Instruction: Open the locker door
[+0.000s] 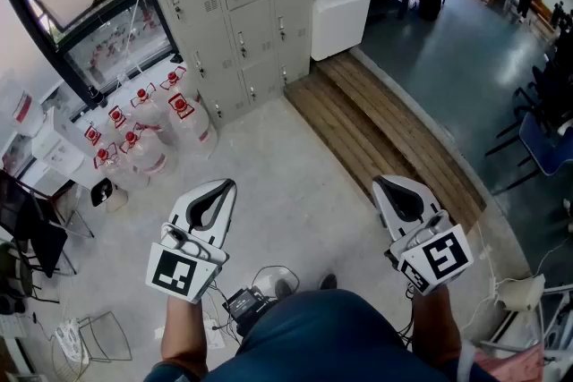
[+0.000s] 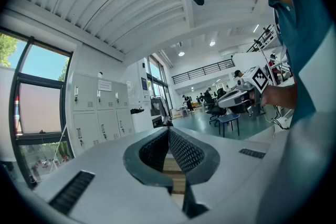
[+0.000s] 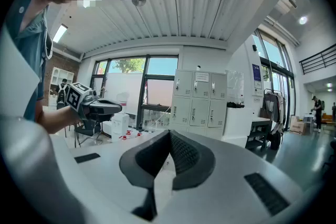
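Two hand-held grippers, left (image 1: 227, 184) and right (image 1: 377, 182), point forward, closed.

Both grippers are out in front of the body, side by side and well apart. The left gripper (image 1: 226, 186) points level, jaws pressed together at the tips with nothing between them. The right gripper (image 1: 380, 182) dips just a touch below level, and its jaws are closed and empty too. Each marker cube sits at the rear of its gripper, facing up. The left forearm (image 1: 182, 334) and right forearm (image 1: 437, 319) reach forward behind them.
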A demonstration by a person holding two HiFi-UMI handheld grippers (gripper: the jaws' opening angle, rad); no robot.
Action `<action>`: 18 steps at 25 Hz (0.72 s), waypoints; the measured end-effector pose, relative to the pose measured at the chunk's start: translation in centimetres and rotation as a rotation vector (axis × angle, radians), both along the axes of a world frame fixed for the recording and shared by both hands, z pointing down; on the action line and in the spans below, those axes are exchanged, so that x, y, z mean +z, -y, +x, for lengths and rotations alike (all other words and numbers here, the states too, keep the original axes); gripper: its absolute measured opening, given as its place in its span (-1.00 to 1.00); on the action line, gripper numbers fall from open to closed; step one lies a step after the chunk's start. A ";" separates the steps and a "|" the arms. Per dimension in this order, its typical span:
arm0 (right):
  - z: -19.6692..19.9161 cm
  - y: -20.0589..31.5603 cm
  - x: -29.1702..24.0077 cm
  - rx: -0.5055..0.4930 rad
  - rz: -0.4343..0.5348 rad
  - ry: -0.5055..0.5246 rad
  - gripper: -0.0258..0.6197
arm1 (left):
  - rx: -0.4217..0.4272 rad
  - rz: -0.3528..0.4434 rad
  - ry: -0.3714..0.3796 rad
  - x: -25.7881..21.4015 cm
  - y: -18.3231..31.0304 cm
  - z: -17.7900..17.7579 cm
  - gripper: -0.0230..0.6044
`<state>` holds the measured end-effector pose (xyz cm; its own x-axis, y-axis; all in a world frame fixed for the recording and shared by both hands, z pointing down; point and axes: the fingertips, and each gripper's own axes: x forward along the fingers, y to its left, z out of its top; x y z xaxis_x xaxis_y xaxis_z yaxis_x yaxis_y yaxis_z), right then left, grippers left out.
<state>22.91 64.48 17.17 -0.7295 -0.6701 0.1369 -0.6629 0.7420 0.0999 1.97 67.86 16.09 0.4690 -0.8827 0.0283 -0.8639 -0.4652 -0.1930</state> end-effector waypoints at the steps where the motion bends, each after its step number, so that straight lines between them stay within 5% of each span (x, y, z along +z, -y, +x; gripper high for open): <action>1: 0.4 -0.2 0.0 0.001 -0.001 0.000 -0.81 | 0.000 0.000 0.002 0.0 -0.2 0.4 -0.87; 18: 6.0 1.0 0.7 -0.023 -0.020 0.010 -0.81 | -0.005 -0.028 0.022 0.4 0.9 6.6 -0.87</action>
<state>28.94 63.50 17.90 -0.7463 -0.6500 0.1432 -0.6462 0.7591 0.0784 8.58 66.97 16.49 0.4635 -0.8839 0.0627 -0.8621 -0.4661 -0.1988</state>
